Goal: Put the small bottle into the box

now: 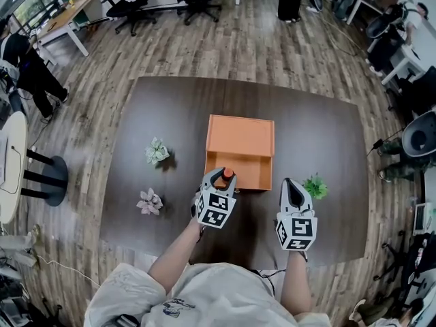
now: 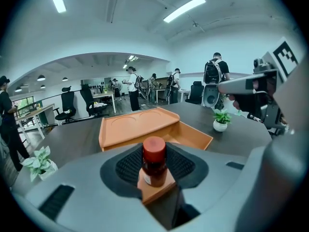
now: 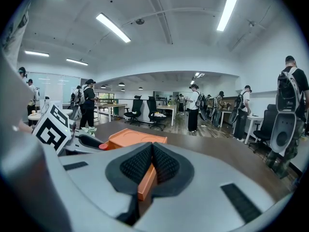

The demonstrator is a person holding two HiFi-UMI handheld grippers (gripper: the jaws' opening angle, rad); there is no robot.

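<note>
Left gripper (image 1: 219, 181) is clamping the small brown glass bottle with a red cap (image 2: 154, 161) upright between partly spread jaws, holding it right over the near left corner of the orange rectangular box (image 1: 271, 154). Right gripper (image 1: 291, 187) is hovering beside the box, jaws pressed together on nothing. Letting go here is probably risking the bottle catching the rim and tipping out onto the dark table (image 1: 157, 107), since it is not yet hanging clear over the open compartment.

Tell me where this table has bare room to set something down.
Free: the table strip behind the box, and the right side beyond the green plant. Crowded: near the box front, with left gripper, small bottle and right gripper.
</note>
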